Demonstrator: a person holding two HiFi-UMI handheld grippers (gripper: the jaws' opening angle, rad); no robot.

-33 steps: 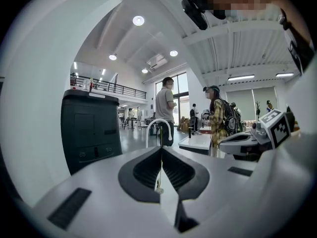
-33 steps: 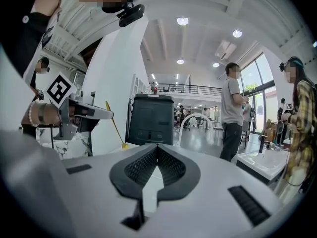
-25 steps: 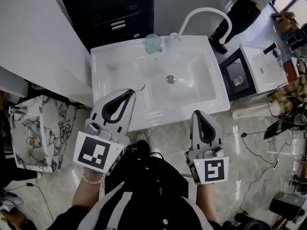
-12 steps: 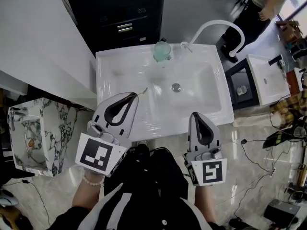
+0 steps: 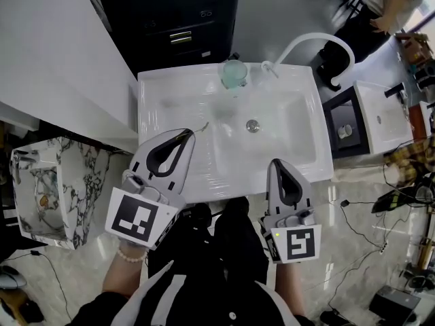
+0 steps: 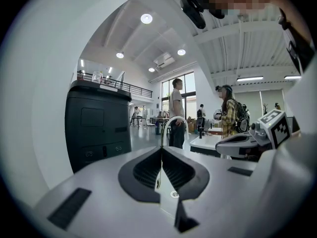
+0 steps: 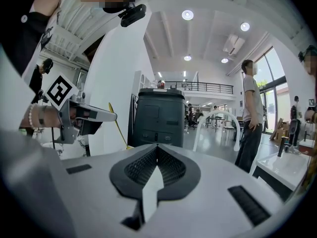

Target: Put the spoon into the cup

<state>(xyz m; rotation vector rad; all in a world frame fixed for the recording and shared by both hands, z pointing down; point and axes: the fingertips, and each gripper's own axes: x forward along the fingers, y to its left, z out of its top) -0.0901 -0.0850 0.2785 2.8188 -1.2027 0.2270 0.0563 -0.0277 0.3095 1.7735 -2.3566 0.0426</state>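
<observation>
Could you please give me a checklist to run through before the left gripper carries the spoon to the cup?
1. Spoon gripped: ok. The left gripper is shut on the spoon, whose end pokes past the tips.
2. Cup upright: ok. The cup stands mouth up on the back rim of the sink, beside the faucet.
3. Cup empty: cannot tell.
4. Spoon above cup: not ok. It is over the sink's near left side, apart from the cup.
5. Way clear: ok. Only the drain shows in the basin.
6. Right gripper clear: ok. It is shut and empty, at the sink's front edge.
</observation>
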